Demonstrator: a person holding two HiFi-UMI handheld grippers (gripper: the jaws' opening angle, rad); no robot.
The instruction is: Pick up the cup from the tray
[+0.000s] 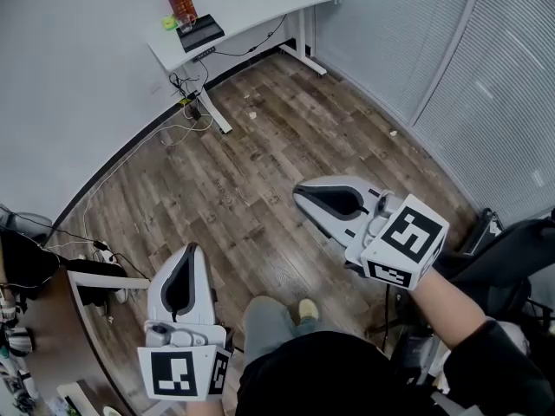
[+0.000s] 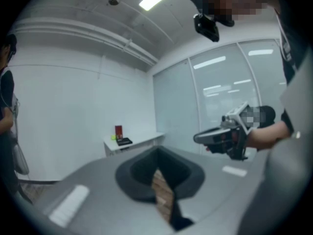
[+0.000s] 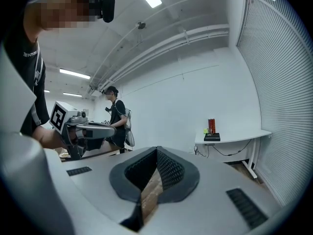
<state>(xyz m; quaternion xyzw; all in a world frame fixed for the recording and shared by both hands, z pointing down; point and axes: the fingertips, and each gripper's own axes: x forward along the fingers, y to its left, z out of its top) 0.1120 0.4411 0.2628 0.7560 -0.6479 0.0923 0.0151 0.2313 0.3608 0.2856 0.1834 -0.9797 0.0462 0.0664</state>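
wood floor (image 1: 260,163), tabletop (image 1: 251,11) far off bearing black tray (image 1: 200,33). left gripper (image 1: 192,251), right gripper (image 1: 299,194): fingers clenched, empty. approach first, open fingers near tray.

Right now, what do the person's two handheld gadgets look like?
The left gripper and right gripper are smooth light-grey shells tapering to a point, each with a black-lined hollow and a white cube bearing black square markers. The sleeve is black.
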